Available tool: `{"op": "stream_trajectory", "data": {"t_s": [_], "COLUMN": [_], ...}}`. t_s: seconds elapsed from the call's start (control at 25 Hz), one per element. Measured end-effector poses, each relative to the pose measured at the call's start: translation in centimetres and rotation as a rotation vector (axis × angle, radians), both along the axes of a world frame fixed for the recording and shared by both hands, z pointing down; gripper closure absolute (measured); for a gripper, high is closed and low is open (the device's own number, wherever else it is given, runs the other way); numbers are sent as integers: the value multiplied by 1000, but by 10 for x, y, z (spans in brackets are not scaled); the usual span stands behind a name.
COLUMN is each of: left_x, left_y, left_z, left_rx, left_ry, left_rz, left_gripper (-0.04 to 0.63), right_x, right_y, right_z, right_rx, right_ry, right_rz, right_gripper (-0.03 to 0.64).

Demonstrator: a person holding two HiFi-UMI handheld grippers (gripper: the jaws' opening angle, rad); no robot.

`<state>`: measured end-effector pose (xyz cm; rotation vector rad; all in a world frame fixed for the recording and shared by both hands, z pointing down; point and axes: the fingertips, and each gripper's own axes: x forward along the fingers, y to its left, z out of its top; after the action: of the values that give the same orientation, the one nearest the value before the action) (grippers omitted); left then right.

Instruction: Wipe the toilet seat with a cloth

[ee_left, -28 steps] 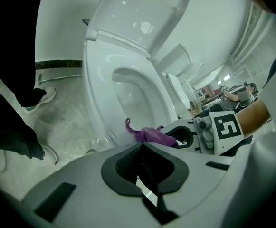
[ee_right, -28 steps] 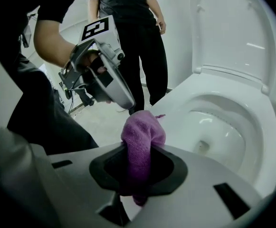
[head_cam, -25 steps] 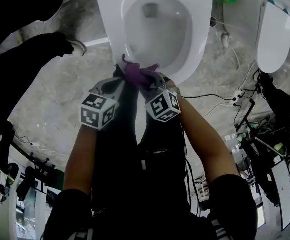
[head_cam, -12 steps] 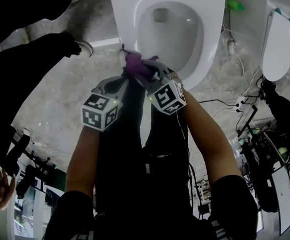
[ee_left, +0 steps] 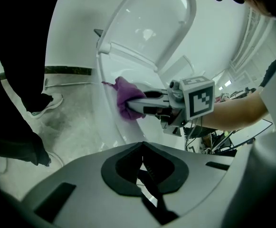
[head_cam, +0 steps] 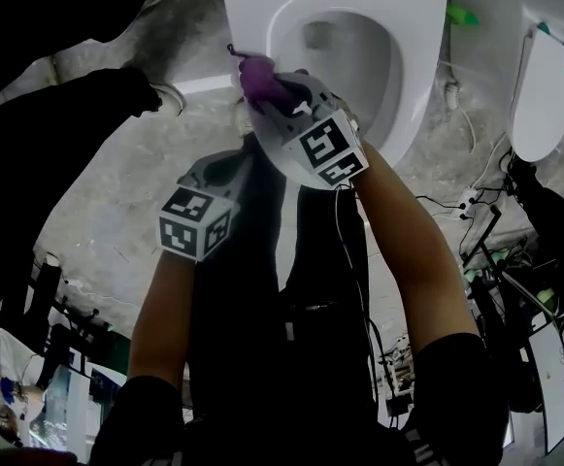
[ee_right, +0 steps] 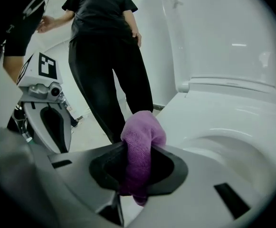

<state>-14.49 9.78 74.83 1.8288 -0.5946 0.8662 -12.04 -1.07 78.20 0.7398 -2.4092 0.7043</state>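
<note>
right gripper (head_cam: 270,93) — jaws clamped on the purple cloth (head_cam: 256,74), which is bunched into a wad that bulges past the tips. this reads as deliberate: the fabric, not the hard jaw, should be what meets the seat. the cloth sits against the toilet seat (head_cam: 246,22), on the ring's left side in the head view, toward its near end and close to the outer edge. in the left gripper view it looks pressed to the rim, though how firmly can't be judged. the gripper angles down and across the rim, which suits dragging the wad along the curve.

the lid (ee_right: 223,37) stands raised behind the bowl (head_cam: 345,61), so the whole ring is exposed for wiping.

left gripper (ee_left: 141,167) — jaws together, nothing between them. it is held low and back from the toilet, over the floor (head_cam: 116,163) in front of the person's legs, apart from both seat and cloth. it is probably parked there to stay out of the wiping path; one gripper looks enough for this job.

a bystander (ee_right: 104,46) in dark clothes stands near the toilet on the cloth's side, so a wide sweep off the rim would head their way.

judgement: wiping is under way; how much of the ring is done can't be told.
</note>
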Motion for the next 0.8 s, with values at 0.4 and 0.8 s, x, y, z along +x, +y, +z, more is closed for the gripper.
{"op": "stream_trajectory", "data": {"t_s": [0.4,0.8], "left_x": [2,3], "left_y": [-15,-28], "left_z": [1,-1], "left_rx": [-8,-5], "left_ry": [18,30], "left_rz": [-3,-43], "left_gripper": [586,586], "right_x": [3,-11], "right_y": [-72,-144], "right_z": [-2,-7], "right_rx": [48,63], "right_ry": [38,194], "right_rz": [27,30], "right_gripper": [534,532]}}
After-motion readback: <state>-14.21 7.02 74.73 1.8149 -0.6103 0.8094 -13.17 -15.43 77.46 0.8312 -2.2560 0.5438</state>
